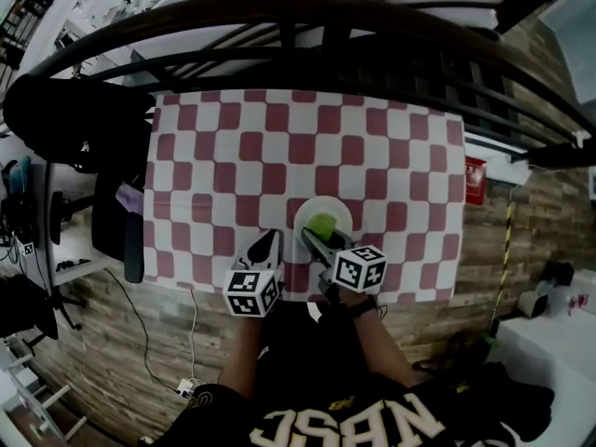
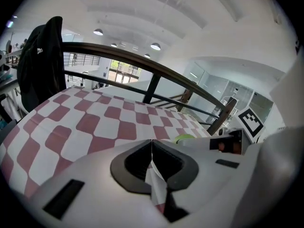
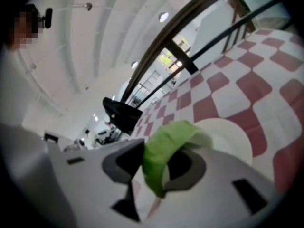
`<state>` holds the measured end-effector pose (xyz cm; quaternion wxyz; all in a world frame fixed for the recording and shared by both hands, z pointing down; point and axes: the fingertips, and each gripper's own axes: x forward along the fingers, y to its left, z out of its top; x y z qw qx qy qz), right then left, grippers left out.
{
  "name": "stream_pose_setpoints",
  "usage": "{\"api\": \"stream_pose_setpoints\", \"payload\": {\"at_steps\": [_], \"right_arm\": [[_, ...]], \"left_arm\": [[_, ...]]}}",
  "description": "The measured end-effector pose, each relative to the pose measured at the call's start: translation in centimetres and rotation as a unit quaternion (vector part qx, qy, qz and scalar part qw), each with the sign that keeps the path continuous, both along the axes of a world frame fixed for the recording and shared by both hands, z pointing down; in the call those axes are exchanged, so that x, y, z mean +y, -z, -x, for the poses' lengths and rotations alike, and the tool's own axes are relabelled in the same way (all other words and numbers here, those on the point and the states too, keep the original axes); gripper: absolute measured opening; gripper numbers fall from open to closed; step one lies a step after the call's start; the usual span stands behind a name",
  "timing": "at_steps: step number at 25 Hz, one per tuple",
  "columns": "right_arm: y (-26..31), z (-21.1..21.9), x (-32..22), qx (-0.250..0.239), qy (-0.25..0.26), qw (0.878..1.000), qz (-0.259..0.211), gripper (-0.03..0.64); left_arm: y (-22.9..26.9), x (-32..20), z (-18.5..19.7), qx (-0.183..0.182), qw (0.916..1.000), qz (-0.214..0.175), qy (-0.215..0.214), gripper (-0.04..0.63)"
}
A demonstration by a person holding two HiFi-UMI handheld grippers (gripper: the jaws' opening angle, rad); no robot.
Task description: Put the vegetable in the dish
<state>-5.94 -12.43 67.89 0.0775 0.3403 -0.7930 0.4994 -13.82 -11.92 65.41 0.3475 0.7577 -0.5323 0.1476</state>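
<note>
The person's dark lettered shirt (image 1: 317, 408) fills the bottom of the head view; just beyond it both forearms reach over the near edge of the red-and-white checked tablecloth (image 1: 279, 147); the left gripper (image 1: 270, 238) sits just left of the round white dish (image 1: 303, 214), its jaws pressed together with nothing between them; the right gripper (image 1: 313, 238) points at the dish from the near side, its jaws partly apart and closed on the green leafy vegetable (image 3: 166, 146); the leaf fills the gap between them and stands up over the dish's near rim.
</note>
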Motion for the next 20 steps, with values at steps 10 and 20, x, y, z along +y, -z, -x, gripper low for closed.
{"api": "stream_pose_setpoints", "payload": {"at_steps": [10, 20], "right_arm": [[-0.6, 1.8, -1.8, -0.129, -0.033, 0.99, 0.04, 0.14], [-0.2, -2.1, -3.5, -0.122, -0.072, 0.989, 0.037, 0.141]], "left_arm": [[-2.6, -0.1, 0.9, 0.012, 0.9972, 0.017, -0.071, 0.021], [-1.2, -0.9, -4.6, 0.063, 0.9388, -0.07, -0.332, 0.25]]}}
